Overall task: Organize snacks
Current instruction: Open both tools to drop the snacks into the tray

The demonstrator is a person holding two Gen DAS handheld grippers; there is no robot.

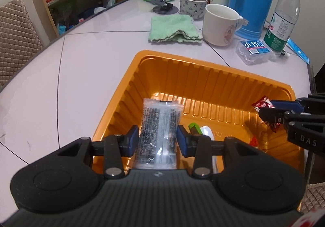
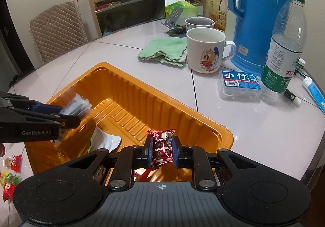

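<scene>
An orange plastic tray (image 1: 203, 68) (image 2: 126, 76) sits on the white table. My left gripper (image 1: 158, 137) is shut on a clear snack packet with black print (image 1: 158, 125), held over the tray's near left side; the same packet (image 2: 76, 107) shows in the right wrist view at the left gripper (image 2: 67, 115). My right gripper (image 2: 161, 148) is shut on a small red wrapped candy (image 2: 162, 145) above the tray's near right edge, and that candy (image 1: 262, 104) shows in the left wrist view at the right gripper (image 1: 268, 111). A green-and-white packet (image 1: 203, 131) (image 2: 105, 139) lies inside the tray.
Beyond the tray lie a green cloth (image 2: 162, 50), a white cartoon mug (image 2: 205, 50), a patterned cup (image 1: 193, 3), a blue jug (image 2: 258, 13), a water bottle (image 2: 284, 50) and a floss-pick box (image 2: 239, 84). Loose candies (image 2: 10, 178) lie at the table's near left.
</scene>
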